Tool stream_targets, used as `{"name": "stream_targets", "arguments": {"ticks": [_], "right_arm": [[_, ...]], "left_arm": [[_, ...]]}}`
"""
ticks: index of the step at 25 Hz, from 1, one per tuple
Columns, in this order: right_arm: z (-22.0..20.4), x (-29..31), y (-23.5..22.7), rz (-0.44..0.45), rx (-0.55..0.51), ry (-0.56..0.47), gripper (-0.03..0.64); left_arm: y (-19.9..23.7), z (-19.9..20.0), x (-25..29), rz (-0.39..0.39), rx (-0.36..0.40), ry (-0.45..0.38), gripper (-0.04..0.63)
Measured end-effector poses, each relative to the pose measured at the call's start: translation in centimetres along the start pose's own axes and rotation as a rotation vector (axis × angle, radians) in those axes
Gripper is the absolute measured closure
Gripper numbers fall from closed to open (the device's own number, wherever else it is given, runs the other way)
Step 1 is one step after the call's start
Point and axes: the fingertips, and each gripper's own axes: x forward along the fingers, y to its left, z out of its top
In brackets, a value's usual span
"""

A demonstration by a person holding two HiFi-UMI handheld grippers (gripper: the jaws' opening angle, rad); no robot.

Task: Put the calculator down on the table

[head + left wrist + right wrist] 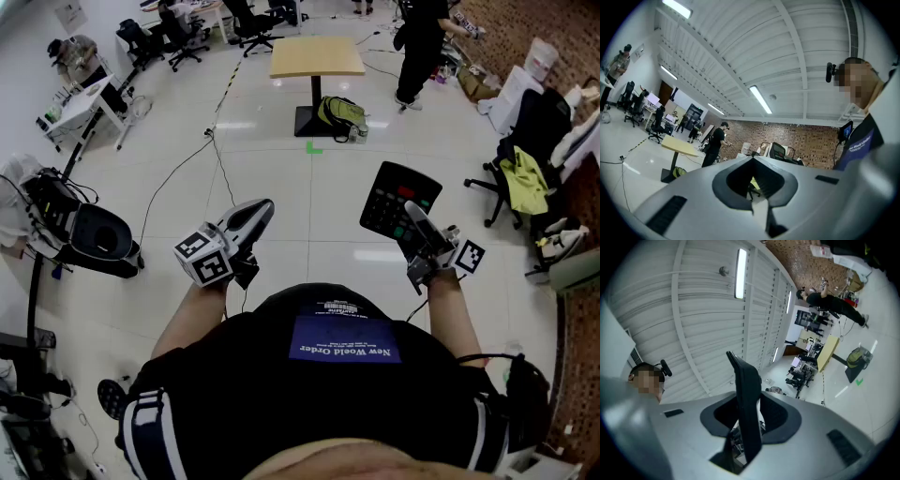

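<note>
The calculator (398, 199) is off the table (317, 56), held in the air over the floor in the right gripper (417, 228). The table stands well apart, further up the room. The gripper's fingers are closed on the calculator's near end, so most of the body juts forward past them. It looks like a light, stiff plastic slab with a smooth case. I judge it easy to carry but apt to pivot or slip in a pinch at one end, and the keys and display are the parts to spare from knocks. A hold across the two flat faces near an end, as here, seems sound, and it leaves the far end free to meet the tabletop and lie flat. The left gripper (253, 217) has its fingers together on nothing. The head view shows what neither gripper view does: the keypad face with its red and green keys, both grippers at once, and the stretch of floor between calculator and table. The right gripper view shows the calculator (747, 413) edge-on, a thin dark blade standing upright in the notch between the jaws, so the grip reads clearly there. The left gripper view shows its jaws meeting with only background seen through the gap. It also shows the table (679, 145) from the side, with a person in black (715, 143) standing just beside it.
</note>
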Motion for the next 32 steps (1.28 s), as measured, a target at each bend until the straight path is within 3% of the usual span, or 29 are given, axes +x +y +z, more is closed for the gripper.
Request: {"name": "stream_targets", "arguments": {"ticks": [8, 12, 20, 25, 32], "right_arm": [[1.4, 0.4, -1.4, 0.009, -0.008, 0.026, 0.514], [3.1, 2.4, -3.7, 0.006, 0.008, 0.033, 0.514], [1.4, 14.1, -7.3, -0.007, -0.015, 0.034, 0.514], [0.9, 22.1, -9.5, -0.008, -0.026, 0.013, 0.514], [1.8, 29.8, -14.4, -0.027, -0.008, 0.027, 0.514]], "left_arm": [[0.0, -0.9, 2.8, -0.011, 0.006, 0.002, 0.588], [2.1, -0.7, 4.8, -0.011, -0.009, 0.015, 0.588], [13.4, 3.4, 1.8, -0.033, -0.036, -0.018, 0.588], [21.4, 6.9, -0.5, -0.04, -0.025, 0.006, 0.588], [30.3, 10.3, -0.1, -0.021, -0.032, -0.007, 0.588]]}}
